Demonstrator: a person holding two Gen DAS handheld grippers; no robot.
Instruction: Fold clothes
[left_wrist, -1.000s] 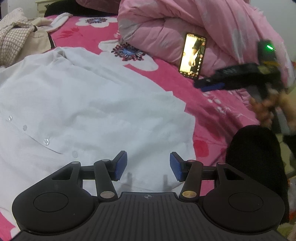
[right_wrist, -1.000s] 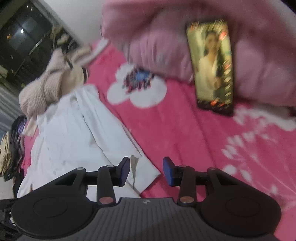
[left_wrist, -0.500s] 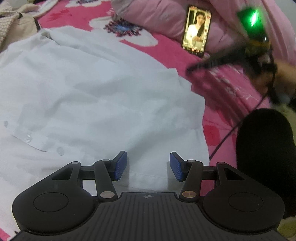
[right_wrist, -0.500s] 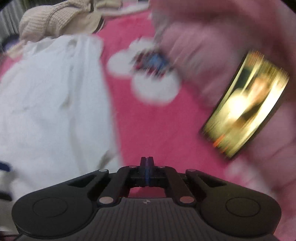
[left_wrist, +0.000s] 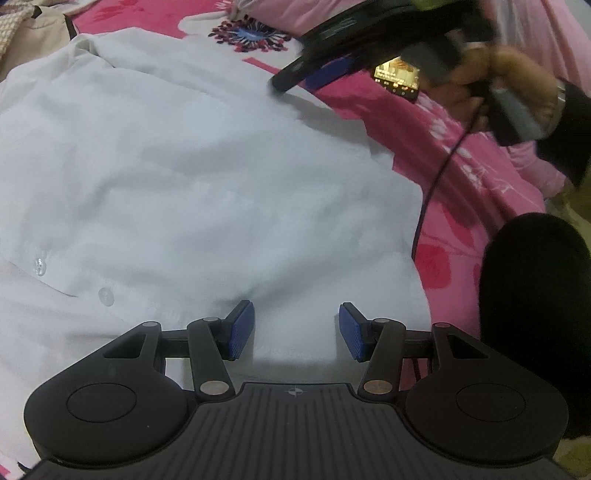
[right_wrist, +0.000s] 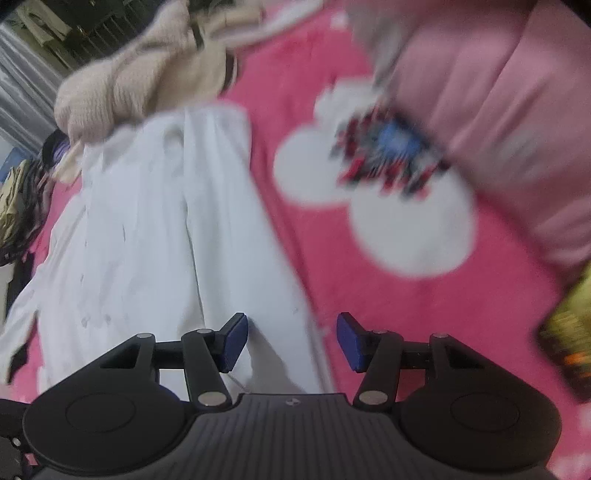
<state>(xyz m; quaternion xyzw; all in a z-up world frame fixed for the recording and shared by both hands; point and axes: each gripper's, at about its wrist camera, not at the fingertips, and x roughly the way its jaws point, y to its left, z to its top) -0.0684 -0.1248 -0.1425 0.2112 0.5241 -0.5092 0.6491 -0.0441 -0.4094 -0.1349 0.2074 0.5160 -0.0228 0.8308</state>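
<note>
Two sets of tongs are in my charge, and both stand wide apart with nothing between the pads. My left tongs (left_wrist: 296, 330) sit low over the near hem of the white shirt (left_wrist: 192, 192), which lies spread flat on the pink bed (left_wrist: 454, 177), its button placket running off to the left. My right tongs (right_wrist: 291, 341) hover over the shirt's right edge, where what looks like a sleeve or side panel already lies turned inward along the body; the right view is blurred, so I cannot tell which. I judge the step in hand to be a lengthwise fold, with a fresh grip being sought. Next, each pair must close on an edge of fabric, pinching one layer cleanly. Beyond the shirt lie a beige knit (right_wrist: 122, 92), a phone (left_wrist: 397, 77) and a pink quilt (right_wrist: 498, 92).
</note>
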